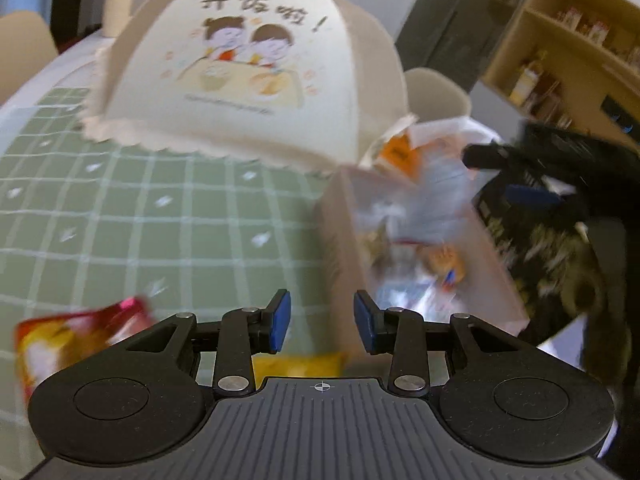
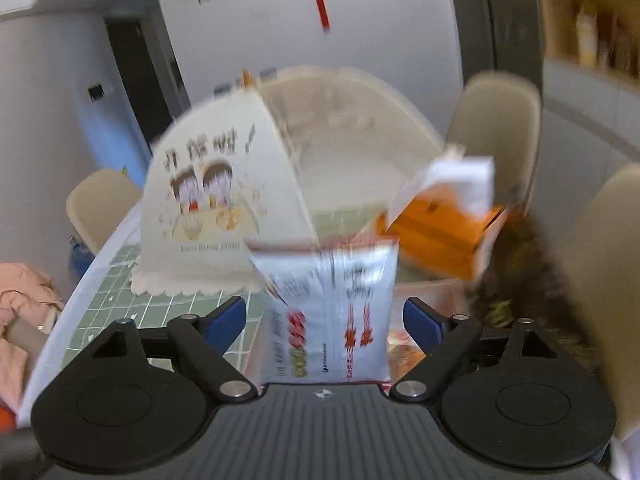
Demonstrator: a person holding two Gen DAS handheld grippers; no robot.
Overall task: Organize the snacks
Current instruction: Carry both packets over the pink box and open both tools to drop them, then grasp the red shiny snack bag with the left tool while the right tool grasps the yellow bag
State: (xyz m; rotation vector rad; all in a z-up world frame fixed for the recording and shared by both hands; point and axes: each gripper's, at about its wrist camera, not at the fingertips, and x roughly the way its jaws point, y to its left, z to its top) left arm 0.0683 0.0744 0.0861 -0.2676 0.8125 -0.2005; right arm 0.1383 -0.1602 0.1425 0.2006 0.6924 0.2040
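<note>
Upright, long axis vertical, the white snack packet [image 2: 332,312] stands between the parted, released fingers of the right hand-held gripper [image 2: 325,320], above the storage box [image 1: 344,240]. Left hand-held gripper [image 1: 322,320] released, over the bench [image 1: 120,220] beside that box.

The counter [image 1: 120,216] wears a green cloth with a white grid. Ahead of the left claw [image 1: 322,322] a cream dome food cover [image 1: 248,68] with a cartoon print stands on it. Ahead and to that claw's right sits a pale open box [image 1: 340,232] of snack packets. Just left of the claw lies a red-and-yellow snack bag [image 1: 72,336]; under it, a yellow packet [image 1: 300,364].
</note>
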